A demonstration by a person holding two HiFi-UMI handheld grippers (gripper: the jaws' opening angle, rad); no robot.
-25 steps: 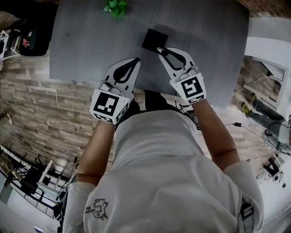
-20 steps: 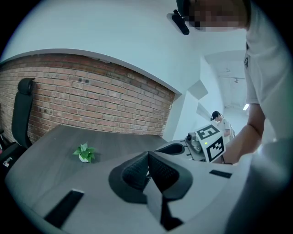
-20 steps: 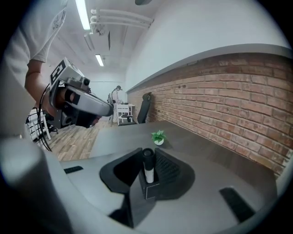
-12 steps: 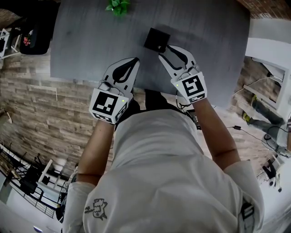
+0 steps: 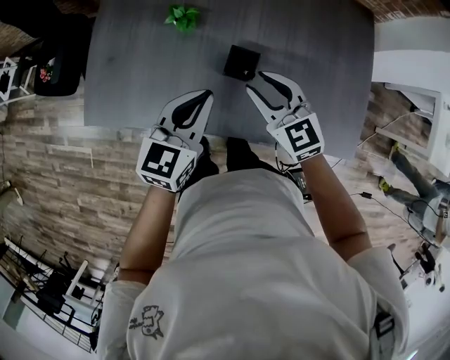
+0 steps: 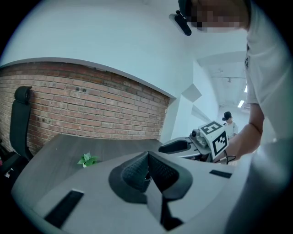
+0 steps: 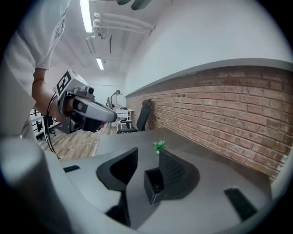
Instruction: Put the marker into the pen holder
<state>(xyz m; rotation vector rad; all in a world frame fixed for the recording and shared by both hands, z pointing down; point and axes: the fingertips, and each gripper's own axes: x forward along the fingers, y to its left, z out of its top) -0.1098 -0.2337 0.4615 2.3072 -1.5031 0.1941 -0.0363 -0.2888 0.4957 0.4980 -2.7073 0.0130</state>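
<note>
Right tongs (image 5: 254,80) stand spread wide. Their jaws have just been opening, and nothing is pinched between them. They hover over the dark grey table (image 5: 140,63), right of centre in the head view, with the tips aimed toward the upper left of the frame at the pen holder (image 5: 242,62). The holder is a small black square box standing upright on the table, just beyond the tips and apart from them. In the right gripper view it sits low and centre, framed by the two jaws, with its open top facing up.

The marker (image 7: 157,187) is inside the holder. Only its round end shows in the opening, pointing up, so its long axis runs upright, down into the box. The walls hide the rest of its body. In the head view the marker cannot be made out in the dark opening.

Left tongs (image 5: 206,92) are pressed together, pad against pad, and empty. They are held left of centre over the table's near edge, beside the right pair and apart from the holder. A small green plant (image 5: 183,14) stands at the table's far side, at the top of the frame.
</note>
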